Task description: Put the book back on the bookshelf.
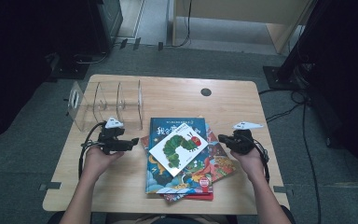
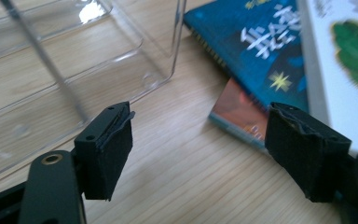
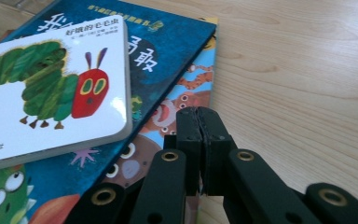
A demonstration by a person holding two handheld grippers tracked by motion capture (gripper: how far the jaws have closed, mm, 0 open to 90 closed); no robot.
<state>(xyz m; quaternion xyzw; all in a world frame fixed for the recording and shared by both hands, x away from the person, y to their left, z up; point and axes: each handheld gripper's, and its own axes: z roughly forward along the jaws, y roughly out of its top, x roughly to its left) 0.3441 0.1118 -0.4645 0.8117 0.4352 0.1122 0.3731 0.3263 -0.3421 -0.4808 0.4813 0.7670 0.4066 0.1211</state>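
Note:
A stack of three picture books lies mid-table. On top is a small white board book with a green caterpillar (image 1: 178, 148) (image 3: 46, 93), under it a dark blue book (image 1: 177, 172) (image 2: 256, 42) (image 3: 168, 42), and at the bottom a colourful orange-red book (image 1: 221, 165) (image 2: 235, 116) (image 3: 186, 100). My left gripper (image 1: 131, 142) (image 2: 198, 149) is open just left of the stack, between it and a clear acrylic rack (image 1: 107, 105) (image 2: 74, 60). My right gripper (image 1: 223, 138) (image 3: 200, 126) is shut with nothing in it, at the stack's right edge over the bottom book.
The wooden table (image 1: 223, 102) has bare room at the back right, with a round black cable hole (image 1: 206, 92). The rack has several upright dividers at the back left. Cables trail on the grey floor (image 1: 307, 154) to the right.

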